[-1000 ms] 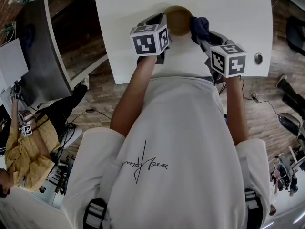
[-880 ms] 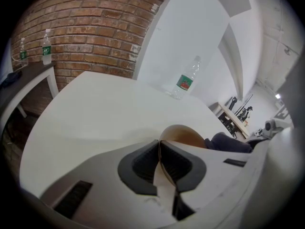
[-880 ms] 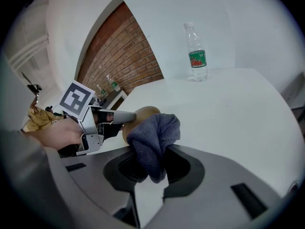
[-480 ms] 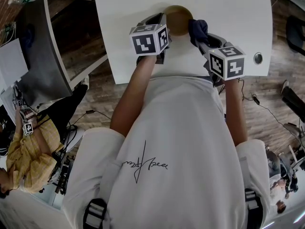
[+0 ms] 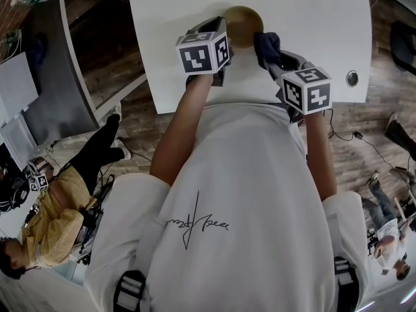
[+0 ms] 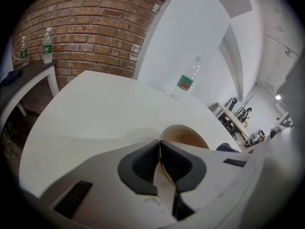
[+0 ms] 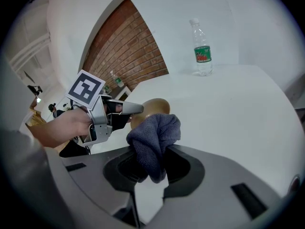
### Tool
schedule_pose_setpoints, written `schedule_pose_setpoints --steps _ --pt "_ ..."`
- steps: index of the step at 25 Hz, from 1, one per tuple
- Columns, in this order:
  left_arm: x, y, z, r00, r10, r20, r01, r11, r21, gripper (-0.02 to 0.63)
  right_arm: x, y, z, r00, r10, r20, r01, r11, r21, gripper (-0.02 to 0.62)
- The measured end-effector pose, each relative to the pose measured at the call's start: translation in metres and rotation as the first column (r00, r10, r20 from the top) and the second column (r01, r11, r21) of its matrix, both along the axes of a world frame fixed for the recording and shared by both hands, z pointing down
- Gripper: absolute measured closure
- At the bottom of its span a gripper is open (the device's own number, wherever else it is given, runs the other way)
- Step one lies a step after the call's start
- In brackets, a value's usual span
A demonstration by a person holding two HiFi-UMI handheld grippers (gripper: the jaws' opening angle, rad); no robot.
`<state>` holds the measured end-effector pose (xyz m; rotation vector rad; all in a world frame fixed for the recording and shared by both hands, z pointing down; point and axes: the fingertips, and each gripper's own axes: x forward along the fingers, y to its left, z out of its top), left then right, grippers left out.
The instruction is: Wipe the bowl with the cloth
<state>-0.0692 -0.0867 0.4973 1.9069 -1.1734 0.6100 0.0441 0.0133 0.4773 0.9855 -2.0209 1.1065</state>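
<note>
- The left gripper has its jaws nearly together, pinching the near rim of the bowl; the thin wall sits between the dark pads.
- The right gripper is clamped on a dark blue cloth, which bulges out of the jaws in a bunched wad.
- The cloth wad sits just beside the bowl, on its right in the head view; whether the two touch cannot be told.
- The bowl is small, round and tan-brown, with a darker brown inside, and it rests on the table. Only bare brown inside shows.
- A clear plastic water bottle with a green label stands upright well beyond the bowl; how full it is cannot be told.
- The white table bears the bowl near the person's edge.
- Left of the bowl, apart from the white table, a dark side table carries two more green-labelled bottles.
- A brick wall rises behind the bowl, and a wood-plank floor lies below.
- A person in a yellow checked shirt sits far left of the bowl.
</note>
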Motion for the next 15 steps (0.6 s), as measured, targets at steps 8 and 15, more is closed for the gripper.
schedule_pose_setpoints --steps 8,15 --pt "-0.0036 -0.002 0.0 1.0 -0.003 -0.002 0.003 1.0 -0.002 0.6 -0.0057 0.0017 -0.0011 1.0 -0.023 -0.002 0.023 1.0 -0.004 0.514" --pt "-0.0035 -0.0016 -0.0017 1.0 -0.007 -0.01 0.007 1.0 -0.003 0.601 -0.0063 0.0024 -0.0043 0.998 -0.059 -0.008 0.059 0.998 0.007 0.514"
